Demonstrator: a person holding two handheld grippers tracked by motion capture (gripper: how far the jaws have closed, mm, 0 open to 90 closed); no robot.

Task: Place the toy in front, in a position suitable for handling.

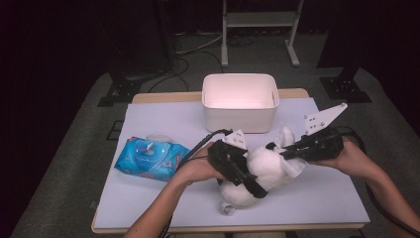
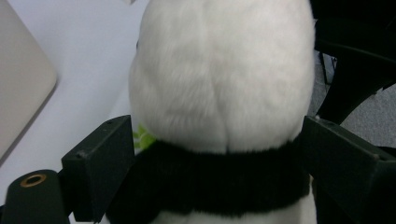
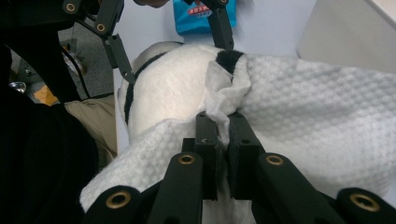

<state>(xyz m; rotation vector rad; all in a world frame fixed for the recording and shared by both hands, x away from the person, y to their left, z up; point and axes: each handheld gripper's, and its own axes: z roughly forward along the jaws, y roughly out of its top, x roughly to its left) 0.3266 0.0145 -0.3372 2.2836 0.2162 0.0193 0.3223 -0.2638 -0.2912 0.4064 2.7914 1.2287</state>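
- Plush toy (image 1: 262, 171), lying mid-table before the bin (image 1: 240, 101), is being straddled by the left gripper (image 1: 240, 171), jaws wide; pad contact is being hidden by fur.
- Wipe (image 3: 299, 107) is being pinched by the closed right gripper (image 3: 223, 126) against the toy, its face being hidden.

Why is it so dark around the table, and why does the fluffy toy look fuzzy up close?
High view: light falls on the table and bin, while the room behind stays black. Left gripper view: the plush toy sits too near the lens, so it blurs. Right gripper view: the wipe looks sharp.

Probably a lab: dark curtains (image 1: 49, 59), floor cables (image 1: 193, 49).
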